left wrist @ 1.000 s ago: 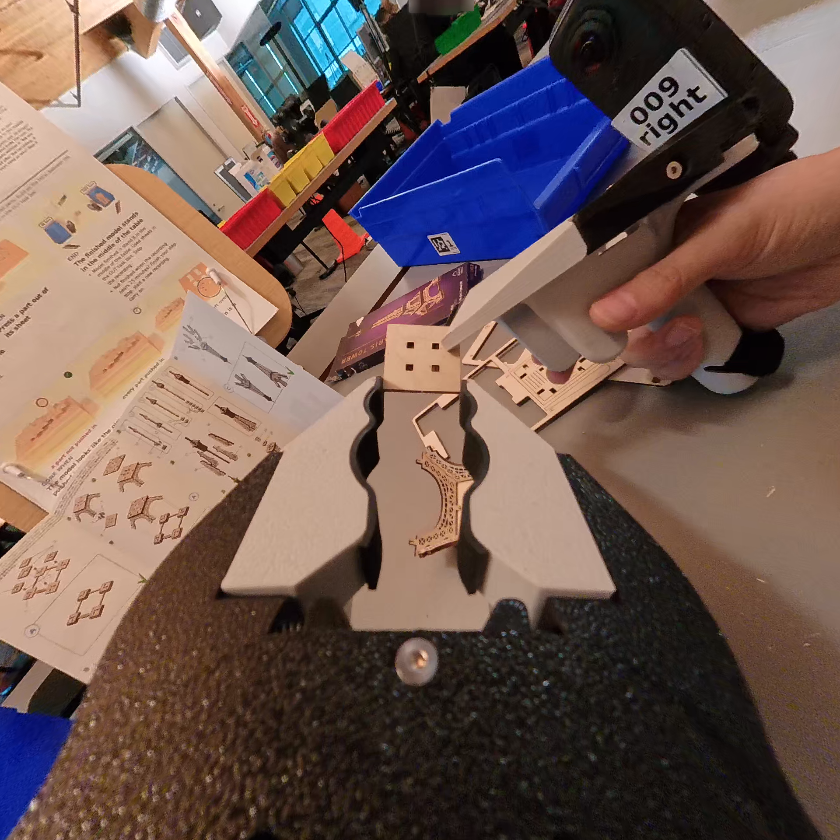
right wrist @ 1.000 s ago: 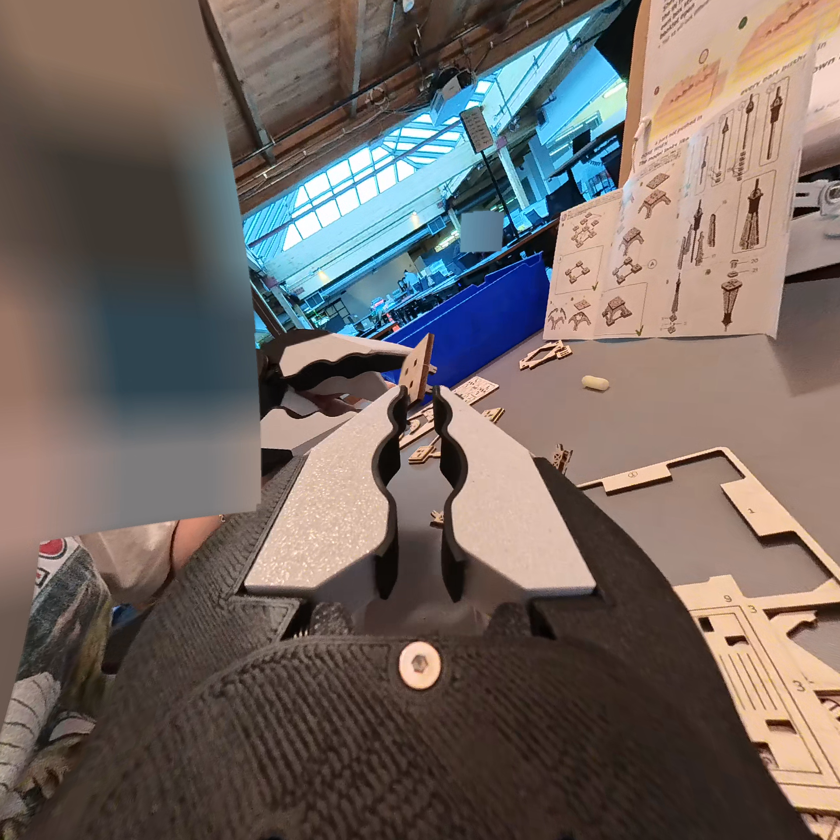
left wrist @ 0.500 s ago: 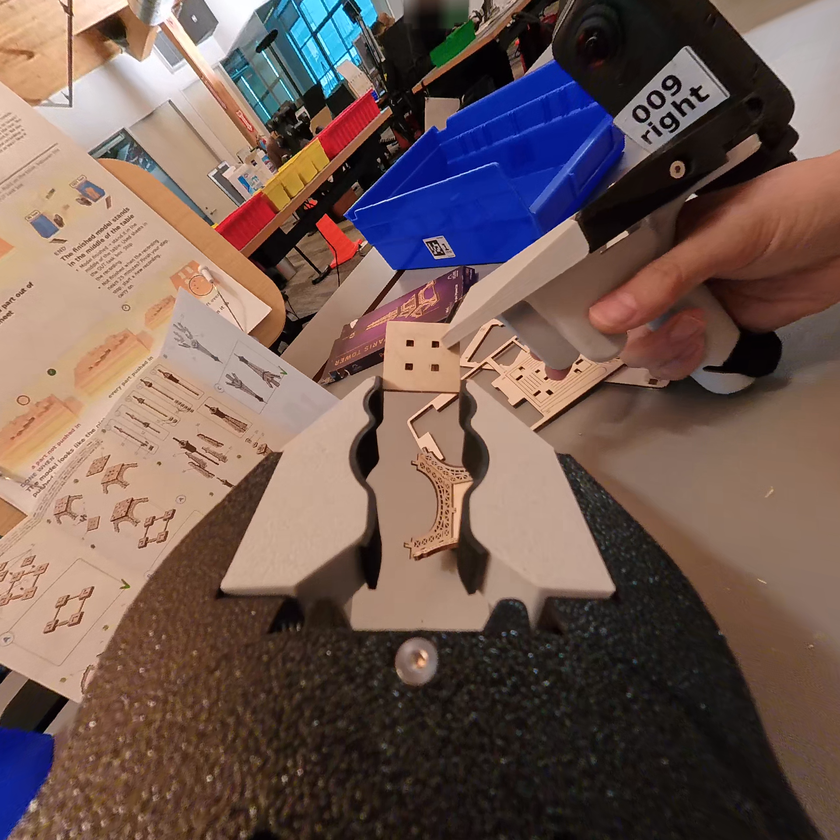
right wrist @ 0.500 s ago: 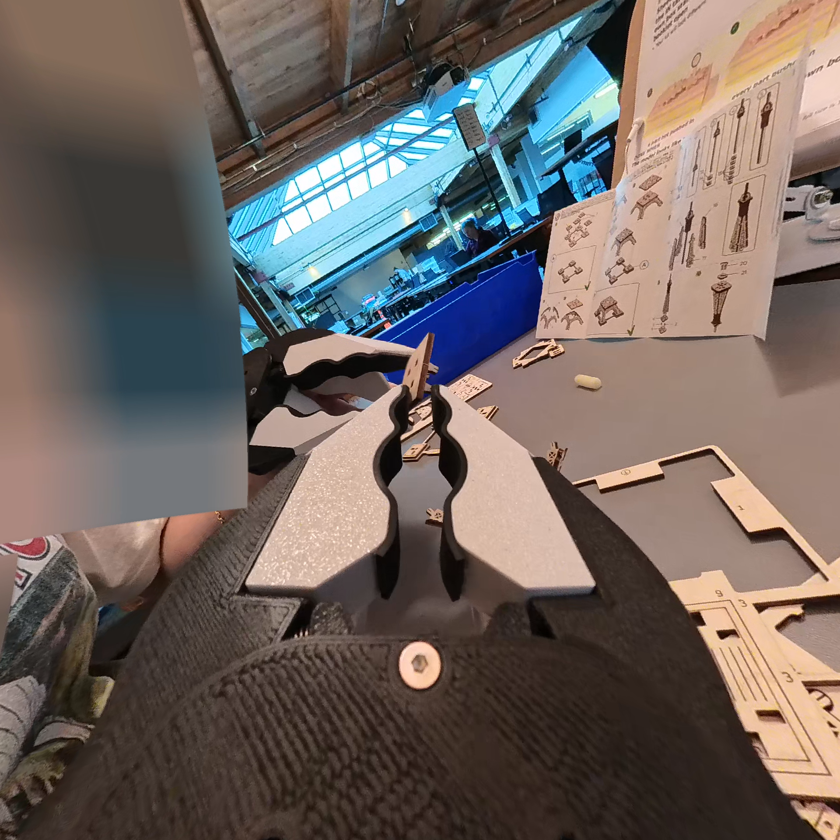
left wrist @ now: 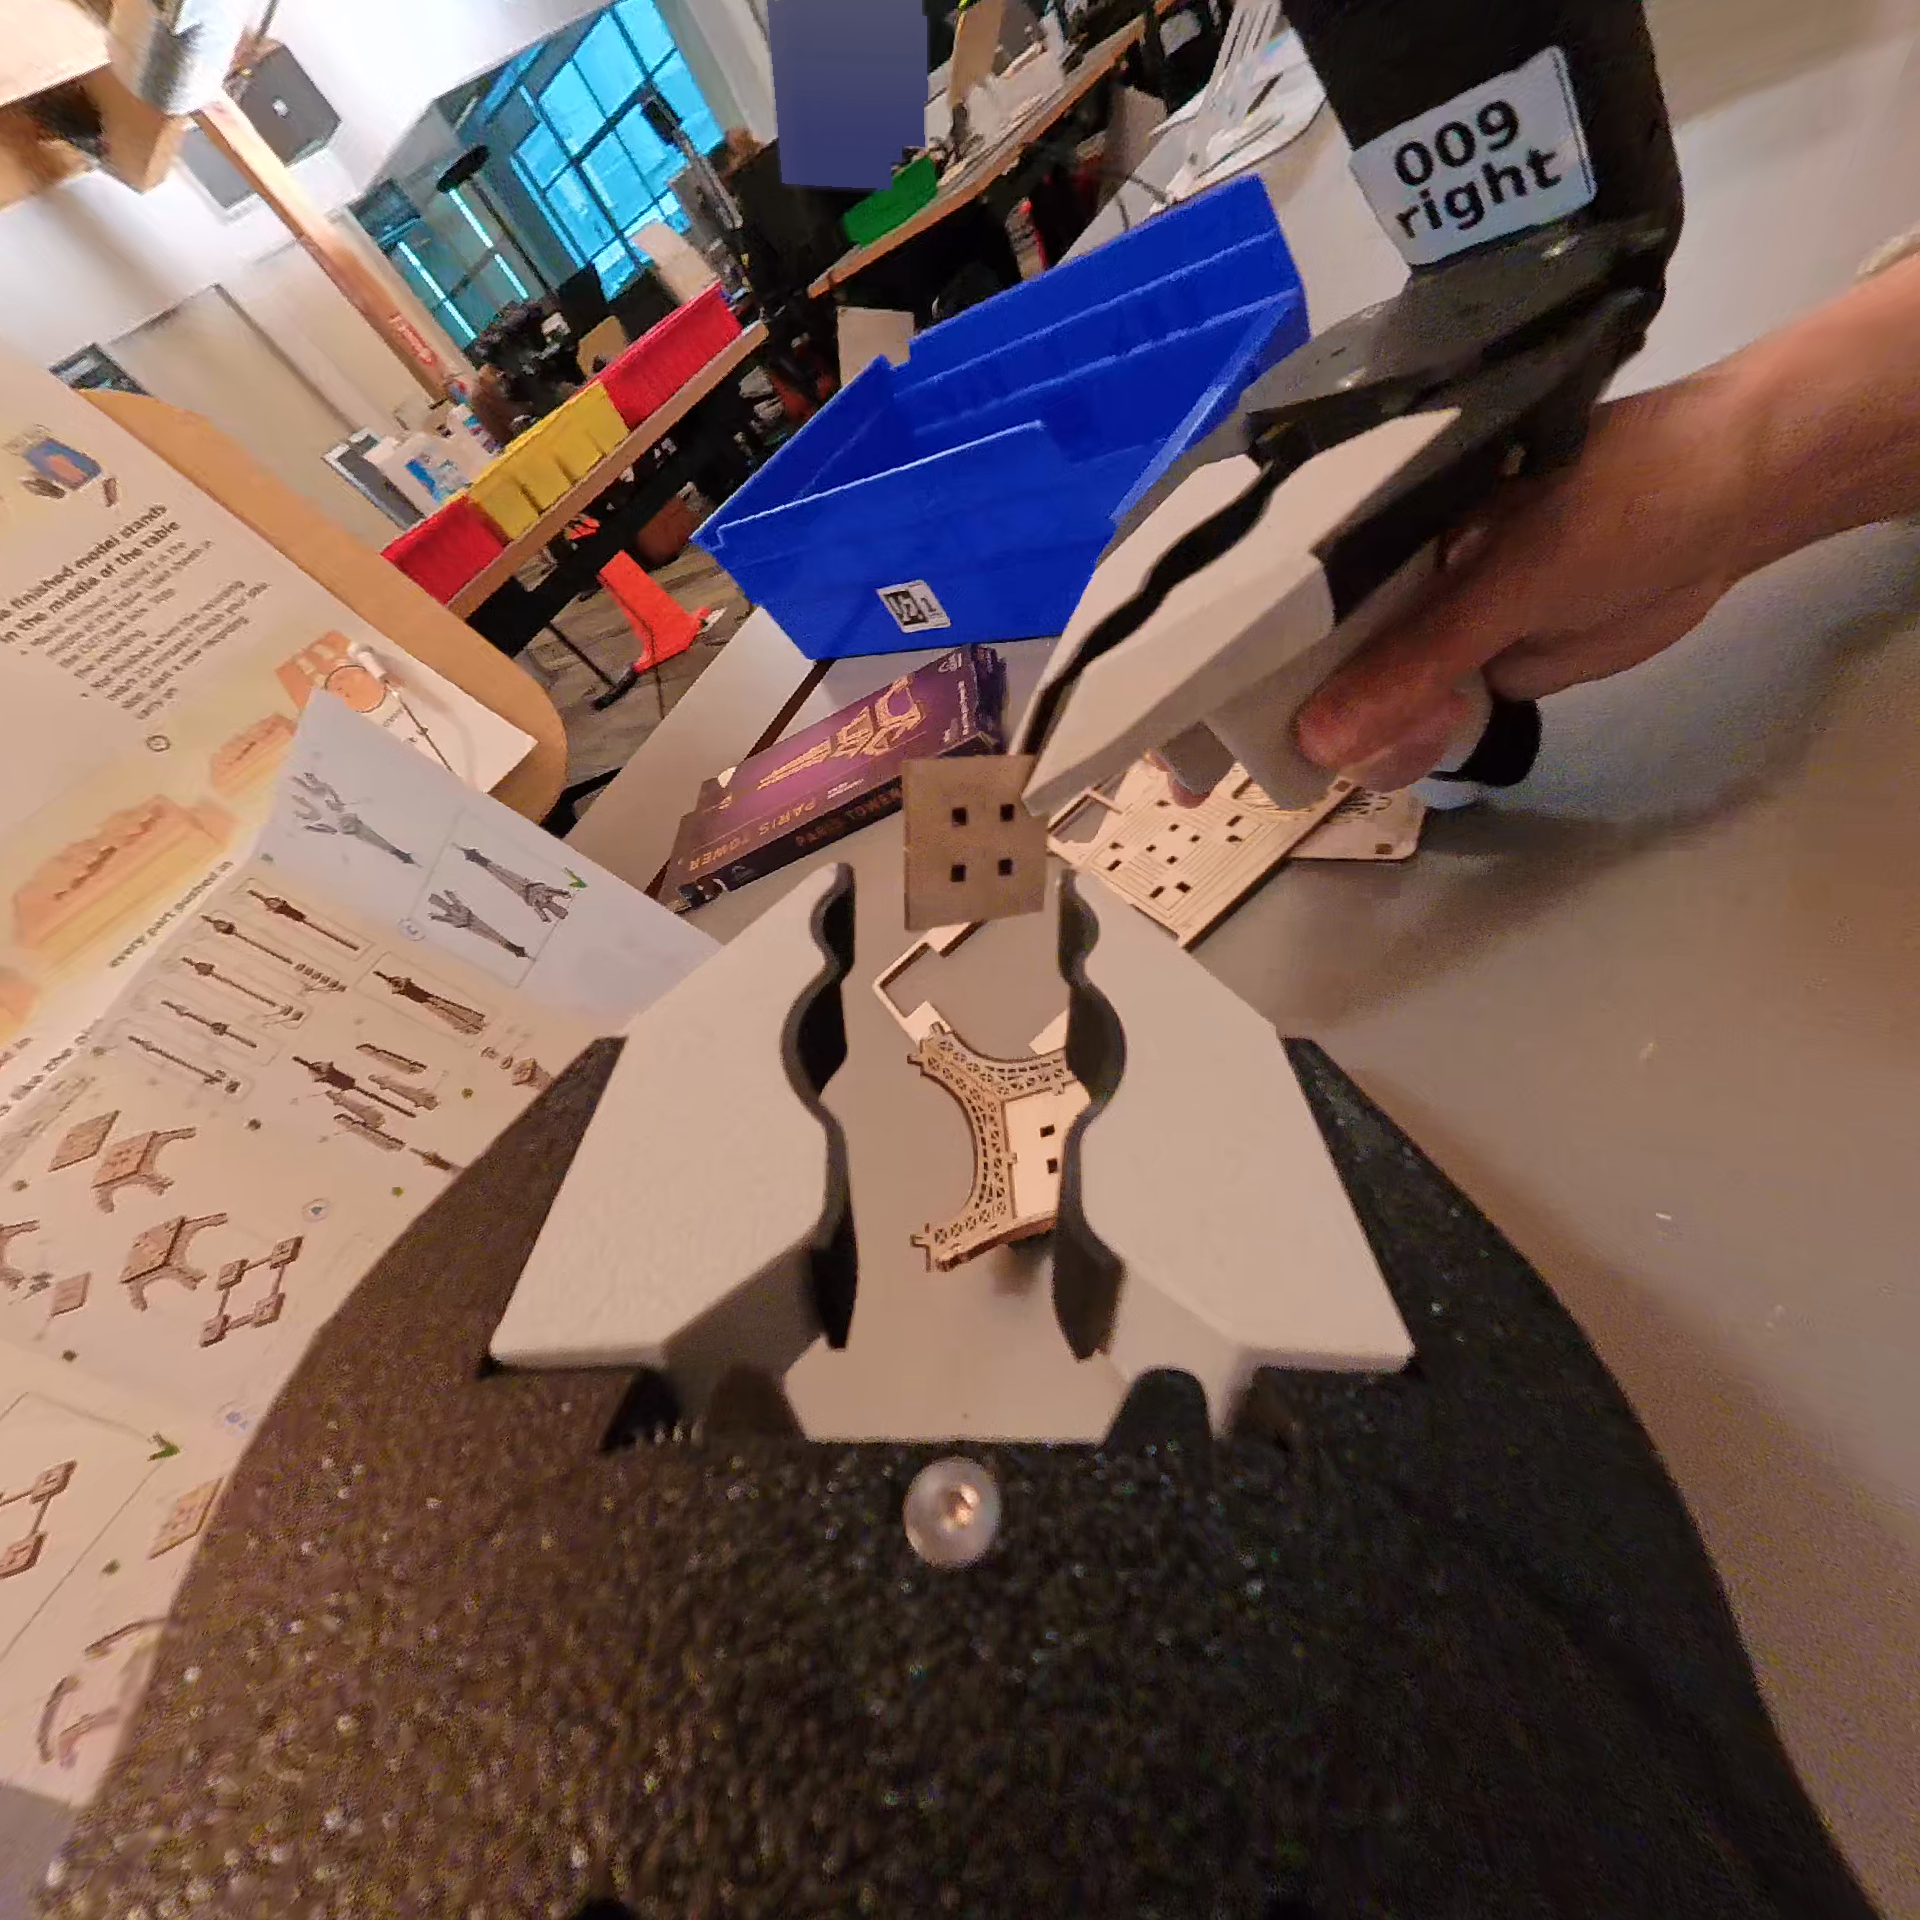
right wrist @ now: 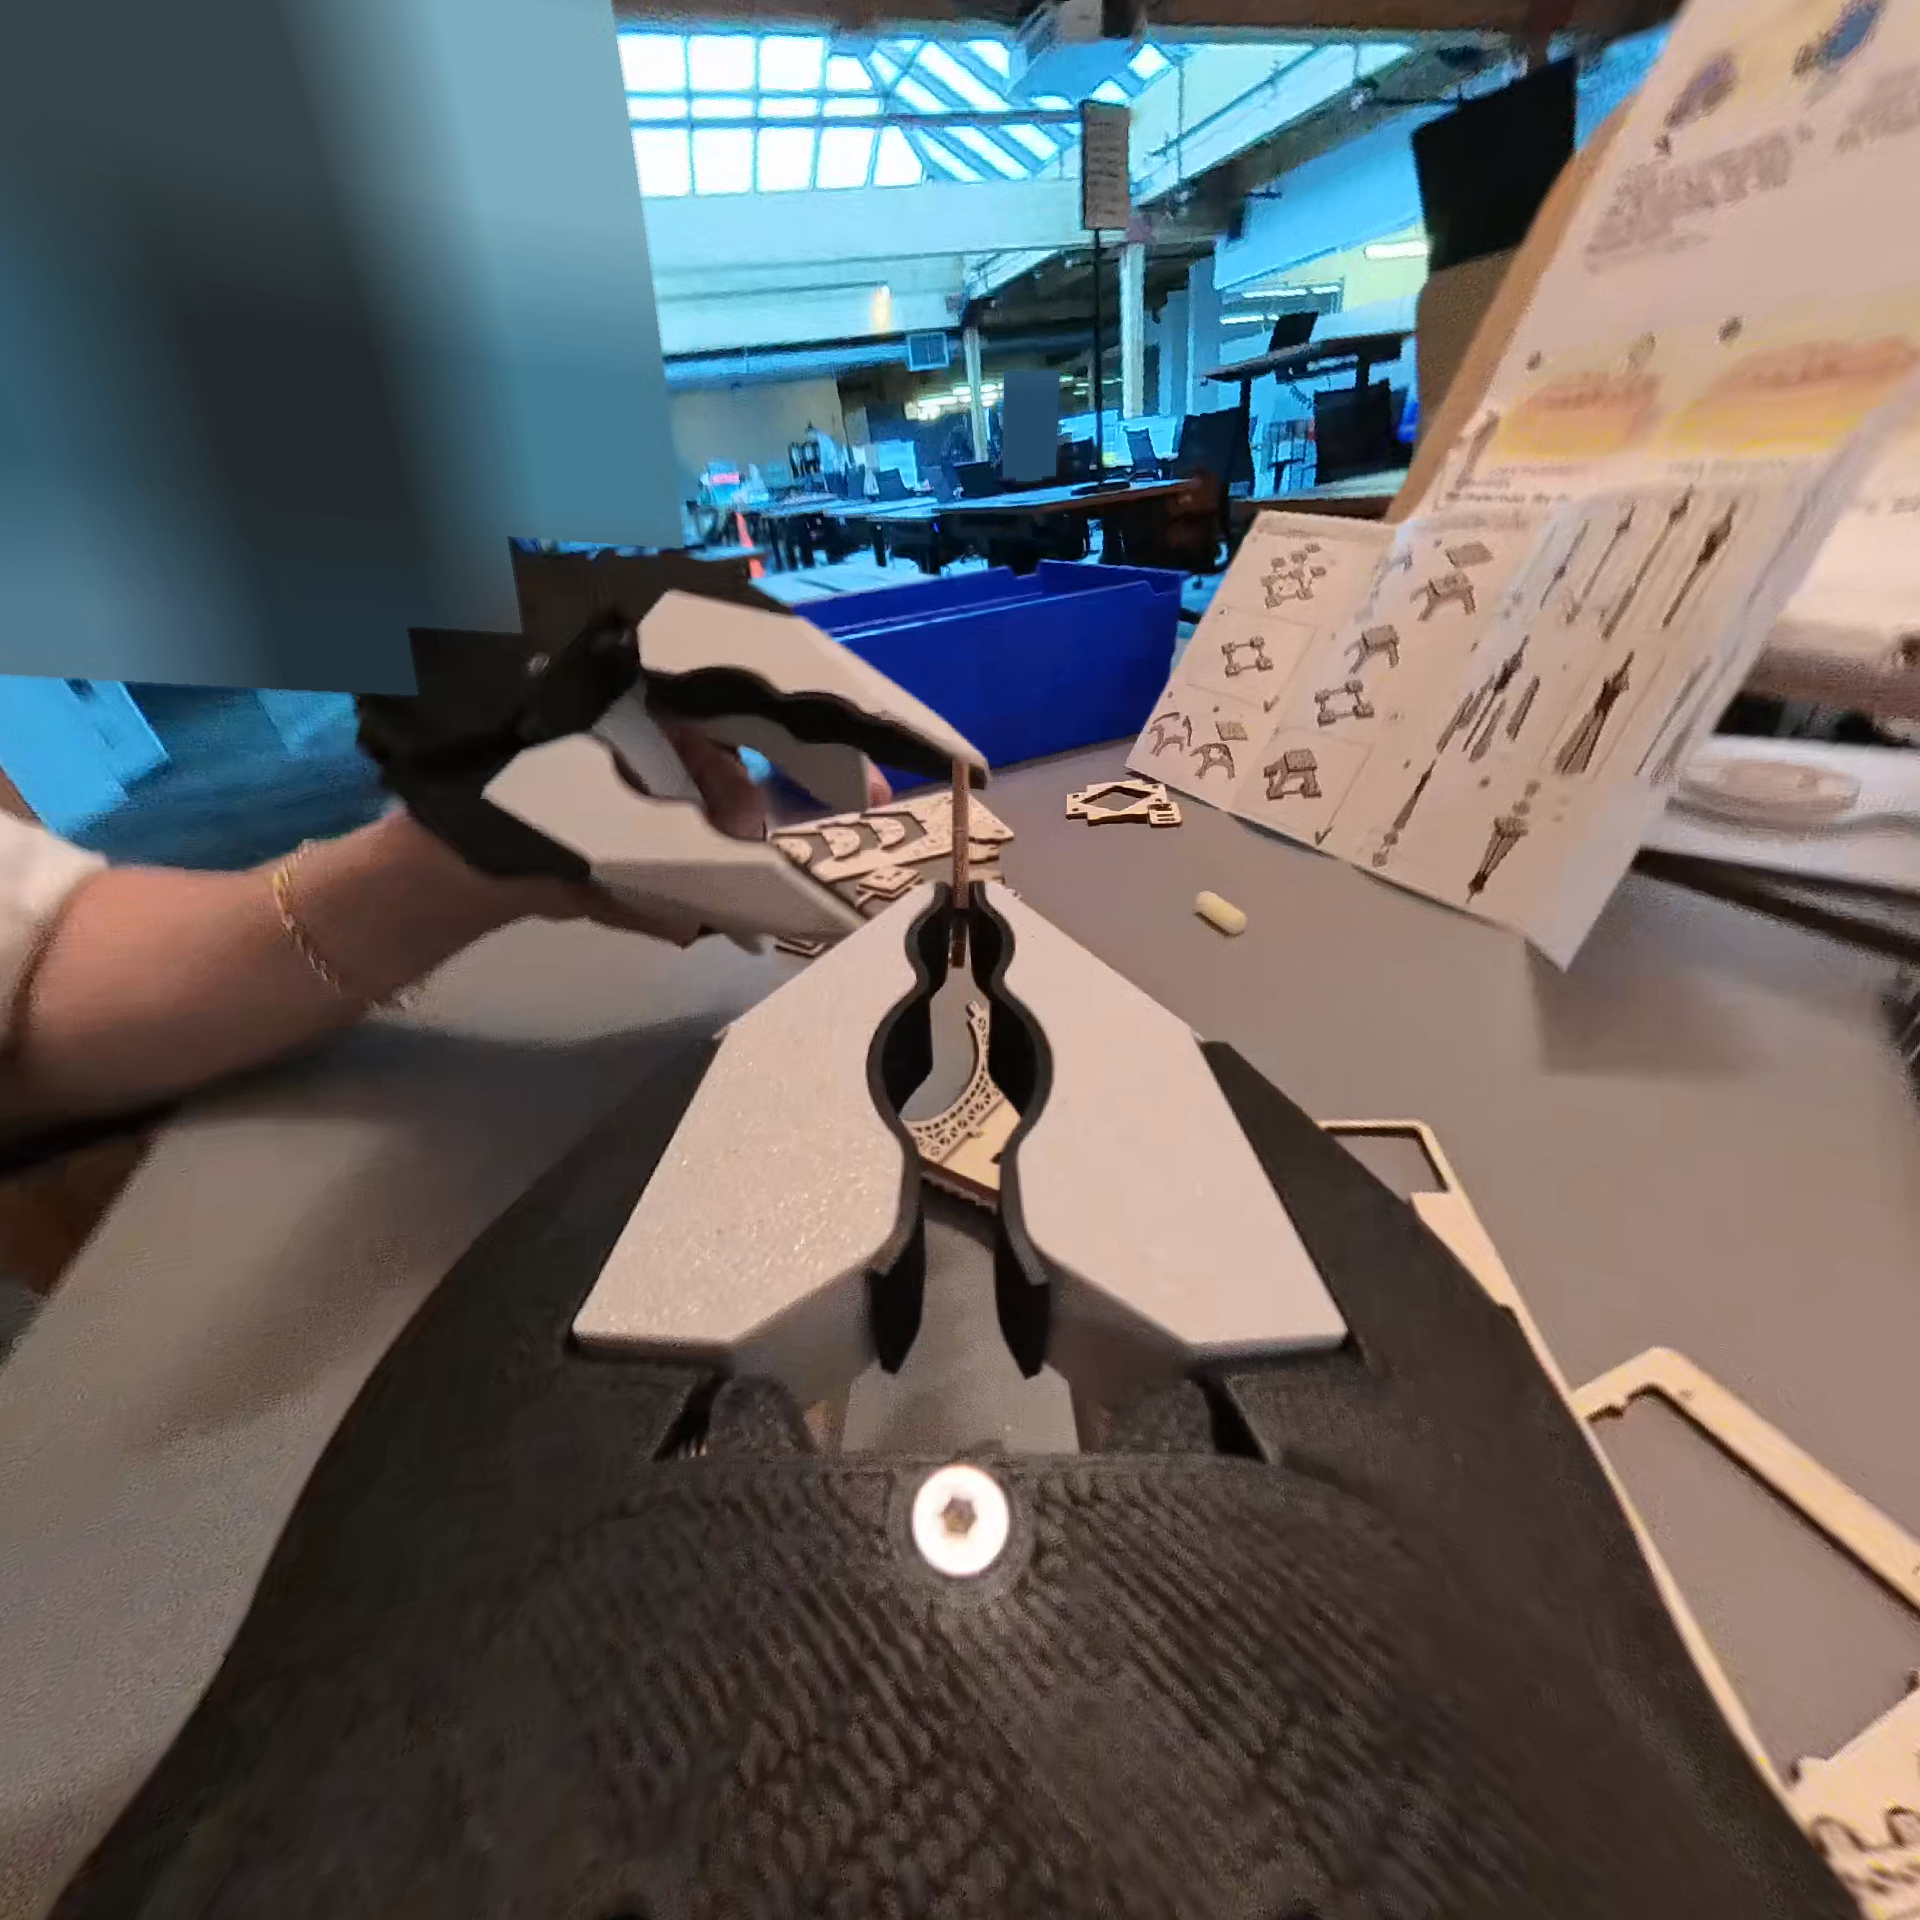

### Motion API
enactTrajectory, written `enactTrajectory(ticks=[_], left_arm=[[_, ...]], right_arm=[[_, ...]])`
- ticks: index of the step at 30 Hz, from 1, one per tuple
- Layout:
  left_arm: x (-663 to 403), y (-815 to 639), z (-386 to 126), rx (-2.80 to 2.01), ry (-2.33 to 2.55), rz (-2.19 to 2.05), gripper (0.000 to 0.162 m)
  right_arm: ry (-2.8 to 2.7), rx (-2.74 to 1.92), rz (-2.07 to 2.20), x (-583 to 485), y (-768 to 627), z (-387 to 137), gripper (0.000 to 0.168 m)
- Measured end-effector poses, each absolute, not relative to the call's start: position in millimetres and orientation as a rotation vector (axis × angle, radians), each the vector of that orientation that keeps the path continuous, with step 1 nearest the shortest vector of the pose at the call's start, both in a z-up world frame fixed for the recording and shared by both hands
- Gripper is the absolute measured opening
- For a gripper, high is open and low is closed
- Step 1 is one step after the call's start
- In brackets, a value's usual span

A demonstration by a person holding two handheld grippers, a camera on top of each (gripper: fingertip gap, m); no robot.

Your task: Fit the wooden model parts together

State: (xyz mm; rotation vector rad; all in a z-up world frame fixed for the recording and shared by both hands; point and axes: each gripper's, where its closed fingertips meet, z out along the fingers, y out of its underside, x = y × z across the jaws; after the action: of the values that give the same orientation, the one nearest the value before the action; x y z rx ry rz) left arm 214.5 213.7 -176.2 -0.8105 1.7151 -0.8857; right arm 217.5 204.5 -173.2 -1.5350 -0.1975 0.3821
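A small square wooden plate with four holes hangs above the grey table, pinched at its corner by my right gripper. In the right wrist view the plate stands edge-on in the shut tips of the right gripper. My left gripper is open, with a finger on either side of the plate. It also shows in the right wrist view, jaws wide apart, the upper tip at the plate's top edge. A lattice tower-leg part lies on the table below.
A blue bin and a purple box stand behind. Cut-out wooden sheets lie under the right gripper and at the right. Instruction sheets stand on the left. A small white pellet lies on the table.
The left gripper has opened and let go of the square plate. The right gripper has moved in and shut on it.
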Motion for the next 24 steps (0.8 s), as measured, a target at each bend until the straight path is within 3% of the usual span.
enactTrajectory(ticks=[10,17,24], left_arm=[[193,196,-175,-0.536,1.85,-0.899,0.027],[178,187,-194,-0.478,2.01,-0.924,0.015],[167,181,-201,-0.479,2.097,-1.0,0.018]], right_arm=[[-0.883,-1.435,-0.411,189,199,-194,0.0],[-1.027,-1.412,-0.401,172,193,-205,0.0],[-1.034,-1.476,-0.178,159,186,-213,0.0]])
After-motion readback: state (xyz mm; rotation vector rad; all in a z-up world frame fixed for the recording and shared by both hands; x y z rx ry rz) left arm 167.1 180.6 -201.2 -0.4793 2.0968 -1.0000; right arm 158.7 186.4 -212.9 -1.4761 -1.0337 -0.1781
